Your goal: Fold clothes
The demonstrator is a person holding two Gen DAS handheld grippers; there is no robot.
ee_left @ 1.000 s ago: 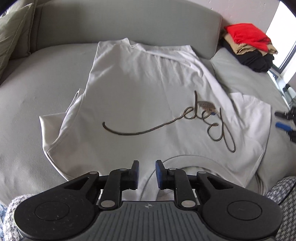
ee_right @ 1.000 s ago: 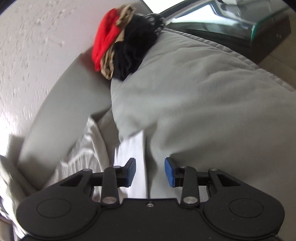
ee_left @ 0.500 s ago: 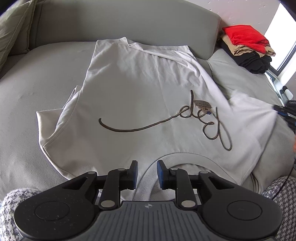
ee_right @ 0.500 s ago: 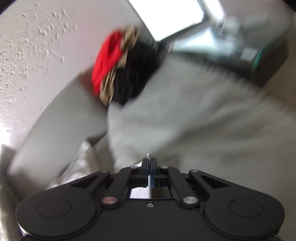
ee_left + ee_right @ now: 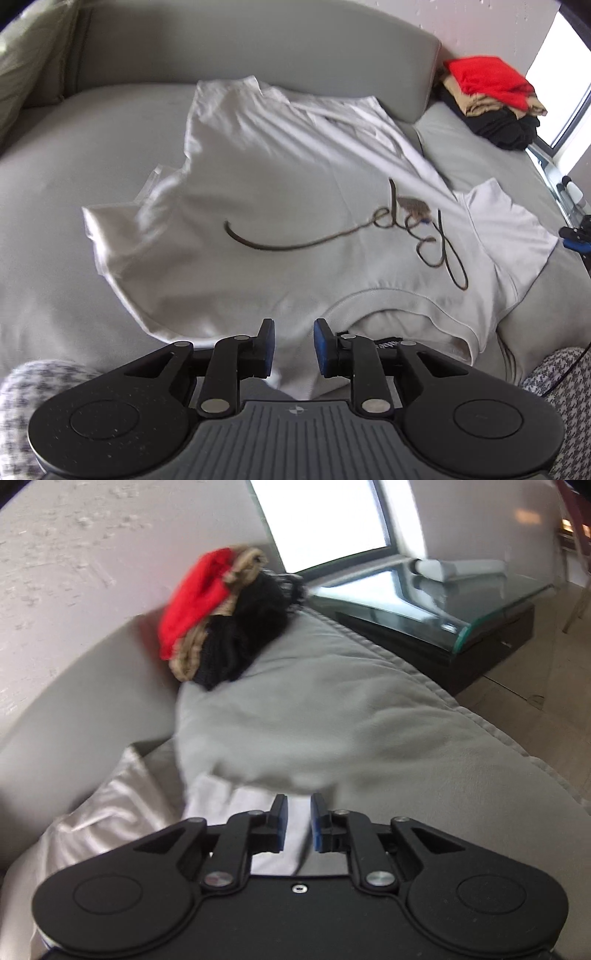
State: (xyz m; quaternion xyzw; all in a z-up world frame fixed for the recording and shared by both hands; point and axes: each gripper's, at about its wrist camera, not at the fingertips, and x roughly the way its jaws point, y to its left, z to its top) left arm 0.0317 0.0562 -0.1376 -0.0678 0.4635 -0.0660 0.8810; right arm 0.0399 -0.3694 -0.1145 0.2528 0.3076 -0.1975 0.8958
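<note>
White T-shirt spread flat on grey sofa, cursive script on chest, unreadable; neck label illegible. Left gripper jaws apart over collar. Right gripper apart above sleeve. Folded stack far right.

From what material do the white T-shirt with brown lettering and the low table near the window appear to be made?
The white T-shirt with brown script lettering looks like soft matte knit fabric, probably cotton: it drapes and wrinkles loosely on the grey sofa. The low table by the window seems to have a clear glass top, shown by its greenish edge and reflections, over a dark base of unclear material.
</note>
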